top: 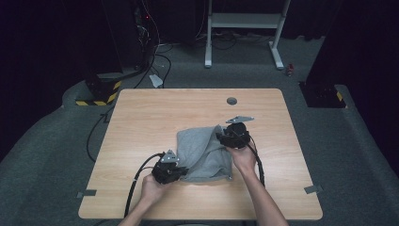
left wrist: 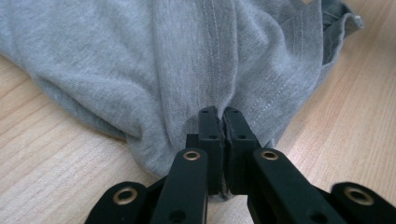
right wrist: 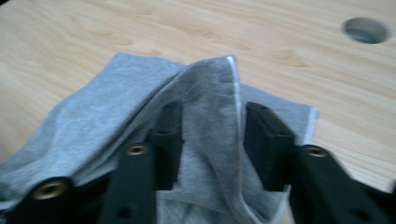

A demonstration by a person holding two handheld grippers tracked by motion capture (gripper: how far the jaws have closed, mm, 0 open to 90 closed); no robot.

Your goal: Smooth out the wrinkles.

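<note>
Grey cloth (left wrist: pixel 140 60): no writing; left claw (left wrist: pixel 223 122) clamped on hem, right claw (right wrist: pixel 210 135) apart.

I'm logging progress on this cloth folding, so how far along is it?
Partly done: the grey garment lies bunched and partly doubled over on the wooden table, not yet a neat fold. In hand: the left gripper is shut on its near hem, while the right gripper straddles a raised edge, jaws apart. Left: laying that edge down and flattening.
</note>
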